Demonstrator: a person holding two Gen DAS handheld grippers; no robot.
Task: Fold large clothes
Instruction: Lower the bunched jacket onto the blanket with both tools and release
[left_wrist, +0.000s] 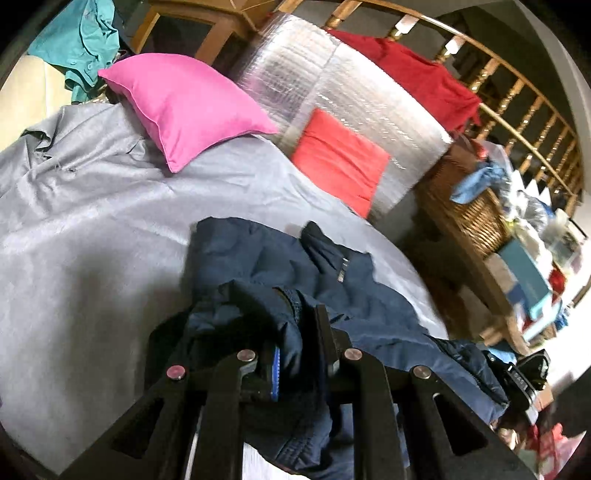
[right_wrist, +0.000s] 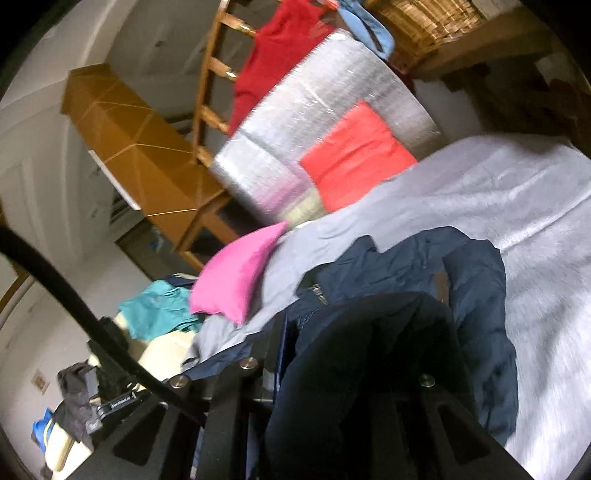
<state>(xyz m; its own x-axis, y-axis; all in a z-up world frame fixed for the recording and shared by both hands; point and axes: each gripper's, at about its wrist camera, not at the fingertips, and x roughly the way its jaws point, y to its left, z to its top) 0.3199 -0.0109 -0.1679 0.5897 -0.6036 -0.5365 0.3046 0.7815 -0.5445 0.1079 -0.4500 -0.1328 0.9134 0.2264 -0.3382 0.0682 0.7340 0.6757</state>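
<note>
A navy blue jacket (left_wrist: 351, 288) is lifted partly off the grey bedcover (left_wrist: 92, 229). My left gripper (left_wrist: 295, 332) is shut on a bunched fold of it, and the cloth drapes over and between the fingers. In the right wrist view the same navy jacket (right_wrist: 424, 266) hangs from my right gripper (right_wrist: 332, 350), which is shut on a dark fold that covers most of its fingers. The far part of the jacket still rests on the grey bedcover (right_wrist: 517, 192). Both views are blurred by motion.
A pink pillow (left_wrist: 184, 107) and a red cushion (left_wrist: 340, 162) lie at the head of the bed against a silver padded roll (left_wrist: 332, 85). A red garment (left_wrist: 417, 74) hangs on the wooden railing. A wicker basket (left_wrist: 469, 206) stands beside the bed, teal clothes (left_wrist: 81, 44) at far left.
</note>
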